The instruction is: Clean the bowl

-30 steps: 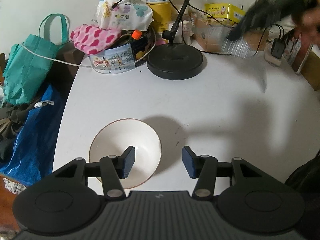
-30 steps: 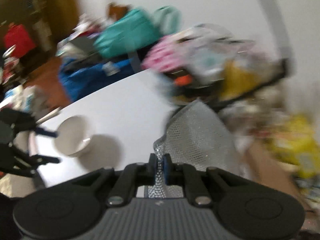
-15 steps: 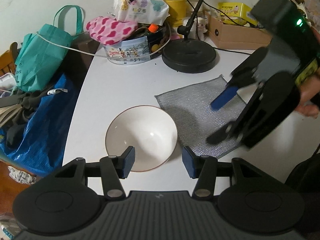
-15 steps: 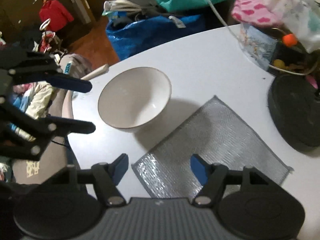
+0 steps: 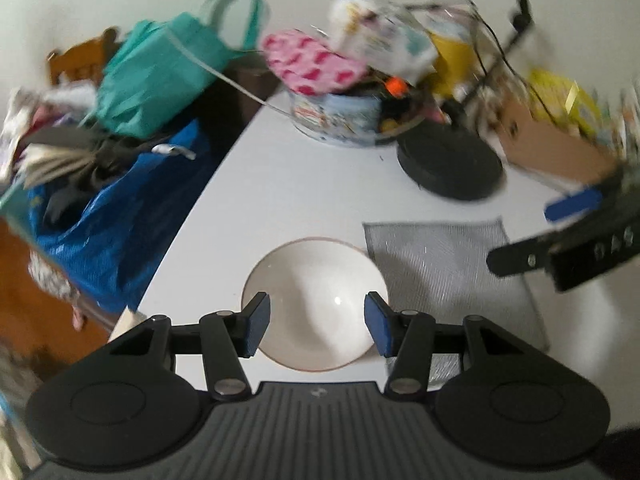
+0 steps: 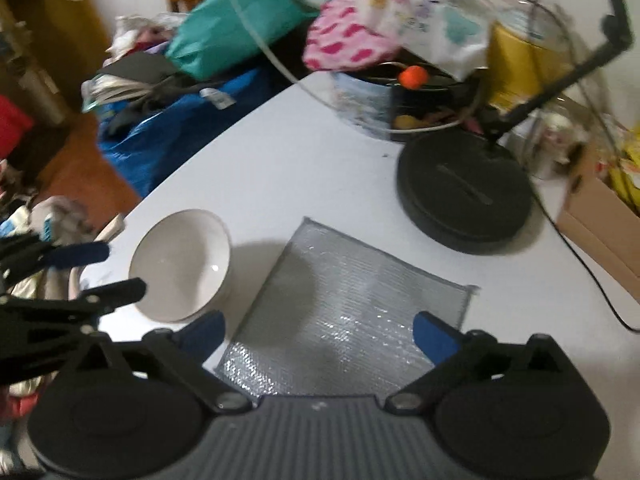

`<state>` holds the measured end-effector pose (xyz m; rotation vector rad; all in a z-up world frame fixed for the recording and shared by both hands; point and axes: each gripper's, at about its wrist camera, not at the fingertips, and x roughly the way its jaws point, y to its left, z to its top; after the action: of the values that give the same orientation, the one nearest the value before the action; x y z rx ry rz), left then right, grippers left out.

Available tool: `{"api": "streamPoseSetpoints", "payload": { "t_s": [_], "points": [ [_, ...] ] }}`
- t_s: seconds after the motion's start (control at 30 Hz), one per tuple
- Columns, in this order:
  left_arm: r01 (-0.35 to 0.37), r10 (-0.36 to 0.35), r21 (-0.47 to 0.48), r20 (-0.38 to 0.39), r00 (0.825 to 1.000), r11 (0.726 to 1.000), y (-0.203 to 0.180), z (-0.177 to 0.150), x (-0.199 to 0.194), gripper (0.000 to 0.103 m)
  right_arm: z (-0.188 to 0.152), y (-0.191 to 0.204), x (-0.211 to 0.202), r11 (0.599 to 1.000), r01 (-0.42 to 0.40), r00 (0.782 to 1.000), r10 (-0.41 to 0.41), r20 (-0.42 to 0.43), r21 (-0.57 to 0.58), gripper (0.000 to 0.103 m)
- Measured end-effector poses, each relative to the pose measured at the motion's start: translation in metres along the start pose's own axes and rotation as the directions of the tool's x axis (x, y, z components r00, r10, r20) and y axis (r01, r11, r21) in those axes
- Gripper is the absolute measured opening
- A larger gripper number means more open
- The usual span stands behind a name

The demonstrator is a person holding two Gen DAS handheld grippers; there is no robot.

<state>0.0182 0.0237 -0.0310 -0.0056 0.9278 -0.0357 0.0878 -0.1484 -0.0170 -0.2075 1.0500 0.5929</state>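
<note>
The white bowl (image 5: 316,304) stands upright on the white surface (image 5: 304,192), close to its near edge. The left gripper (image 5: 316,322) is above the bowl, and its fingers (image 5: 258,324) are wide apart, one over each side of the rim; I cannot tell if they touch it. Just beside the bowl lies a grey mesh cloth (image 6: 344,320), flat on the surface. The right gripper (image 6: 316,334) is over this cloth with its fingers (image 6: 434,338) spread very wide and holding nothing. Behind the cloth stands a black round base (image 6: 464,196) with a thin arm. A tin (image 5: 340,120) full of small things is at the far side.
</note>
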Motion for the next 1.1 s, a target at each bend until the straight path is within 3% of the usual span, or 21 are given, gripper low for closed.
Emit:
{"api": "streamPoseSetpoints", "payload": {
  "t_s": [0.07,0.27,0.67,1.1],
  "points": [
    [0.004,-0.004,-0.069,-0.005,1.0,0.998,0.003,0.002,-0.006,0.051,-0.001,0.003,-0.006,1.0,0.022,1.0,-0.022,0.014,-0.008,0.101],
    [-0.025,0.019,-0.133,-0.045,0.999,0.991,0.003,-0.002,-0.014,0.051,-0.009,0.016,-0.019,0.999,0.035,0.999,-0.035,-0.011,0.021,0.101],
    [-0.076,0.068,-0.139,-0.066,0.995,0.987,0.0,-0.013,-0.028,0.051,-0.028,0.02,-0.03,0.997,0.062,0.997,-0.06,-0.038,0.046,0.101],
    [-0.061,0.052,-0.162,-0.058,0.997,0.985,0.001,-0.019,-0.035,0.051,-0.035,0.031,-0.039,0.998,0.068,0.997,-0.068,-0.021,0.001,0.102]
  ]
}}
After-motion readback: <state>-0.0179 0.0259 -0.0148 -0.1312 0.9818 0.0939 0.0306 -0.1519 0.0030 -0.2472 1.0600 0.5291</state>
